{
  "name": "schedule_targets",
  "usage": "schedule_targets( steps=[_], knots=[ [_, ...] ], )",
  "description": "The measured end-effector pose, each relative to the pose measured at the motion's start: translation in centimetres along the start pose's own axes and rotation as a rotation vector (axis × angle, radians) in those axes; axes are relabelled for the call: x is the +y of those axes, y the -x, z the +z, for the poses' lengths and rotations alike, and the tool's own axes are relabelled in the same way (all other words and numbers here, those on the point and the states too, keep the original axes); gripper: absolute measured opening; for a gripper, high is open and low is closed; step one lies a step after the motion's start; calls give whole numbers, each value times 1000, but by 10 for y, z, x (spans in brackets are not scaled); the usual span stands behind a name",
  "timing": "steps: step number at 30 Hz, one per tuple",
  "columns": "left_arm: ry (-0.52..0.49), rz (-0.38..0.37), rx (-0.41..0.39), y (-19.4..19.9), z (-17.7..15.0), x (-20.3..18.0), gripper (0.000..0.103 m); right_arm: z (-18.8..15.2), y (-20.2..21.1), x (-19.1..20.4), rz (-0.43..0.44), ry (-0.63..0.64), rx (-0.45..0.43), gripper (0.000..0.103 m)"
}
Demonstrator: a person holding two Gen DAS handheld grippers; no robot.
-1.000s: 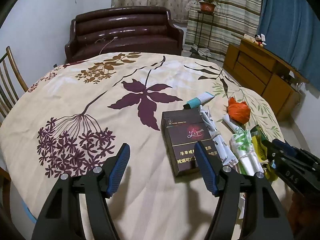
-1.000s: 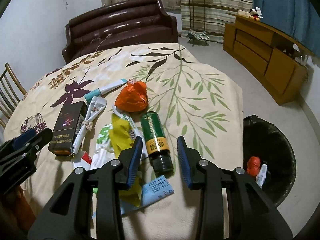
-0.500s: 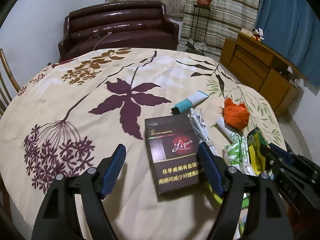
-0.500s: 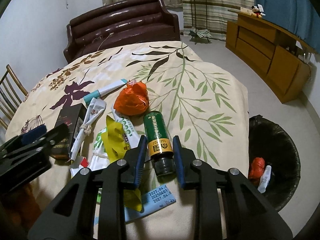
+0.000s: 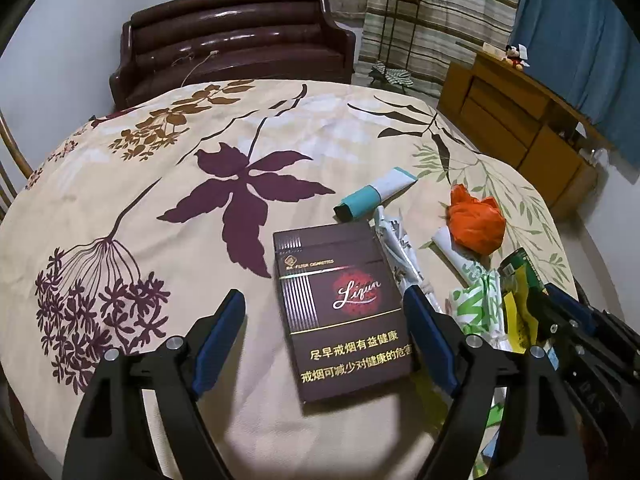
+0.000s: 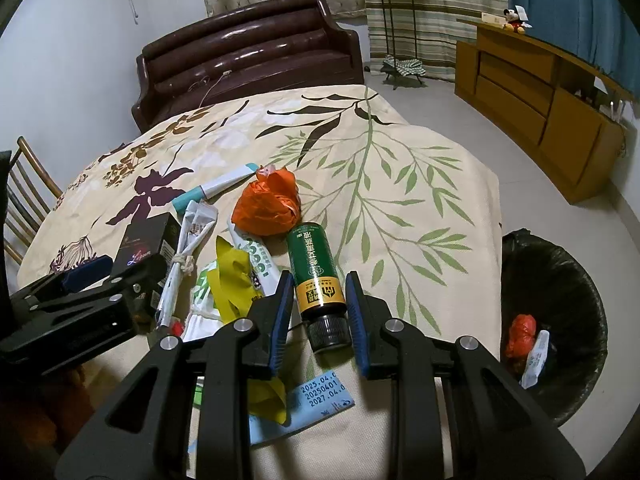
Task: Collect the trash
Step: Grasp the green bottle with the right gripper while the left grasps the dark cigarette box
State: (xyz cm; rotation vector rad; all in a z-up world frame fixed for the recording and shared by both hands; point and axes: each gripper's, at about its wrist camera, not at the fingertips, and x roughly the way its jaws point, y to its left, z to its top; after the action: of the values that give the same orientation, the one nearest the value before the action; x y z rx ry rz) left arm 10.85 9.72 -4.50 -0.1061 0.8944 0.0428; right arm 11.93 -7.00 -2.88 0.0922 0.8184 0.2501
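Blue-padded right tool (image 6: 319,312) is clamped on the green cylindrical bottle (image 6: 316,276) lying on the table (image 6: 400,184); left tool (image 5: 326,332), jaws opening, straddles the maroon cigarette box (image 5: 344,308). Round bottle may roll free before reaching the black-lined bin (image 6: 560,280).

Dark cigarette box (image 5: 344,304) near table's front edge: "Lijun" in script, "FILTER CIGARETTES", Chinese warning lines "尽早戒烟有益健康", "戒烟可减少对健康的危害". Blue wrapper (image 6: 320,396) at front edge: "2025.04.0", "20250401", "2027.04.0". Green bottle (image 6: 316,268): Chinese label, unreadable.
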Motion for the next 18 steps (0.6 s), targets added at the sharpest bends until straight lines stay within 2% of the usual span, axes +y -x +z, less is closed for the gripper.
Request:
schedule_targets(
  steps=[2, 4, 18],
  knots=[
    [-10, -38, -1, 1, -3, 1, 60, 0, 0, 0, -2, 0, -2, 26],
    [-14, -59, -4, 2, -5, 2, 60, -1, 0, -1, -5, -1, -5, 26],
    [-18, -55, -81, 32, -14, 10, 59, -5, 24, -9, -24, -28, -72, 26]
  ],
)
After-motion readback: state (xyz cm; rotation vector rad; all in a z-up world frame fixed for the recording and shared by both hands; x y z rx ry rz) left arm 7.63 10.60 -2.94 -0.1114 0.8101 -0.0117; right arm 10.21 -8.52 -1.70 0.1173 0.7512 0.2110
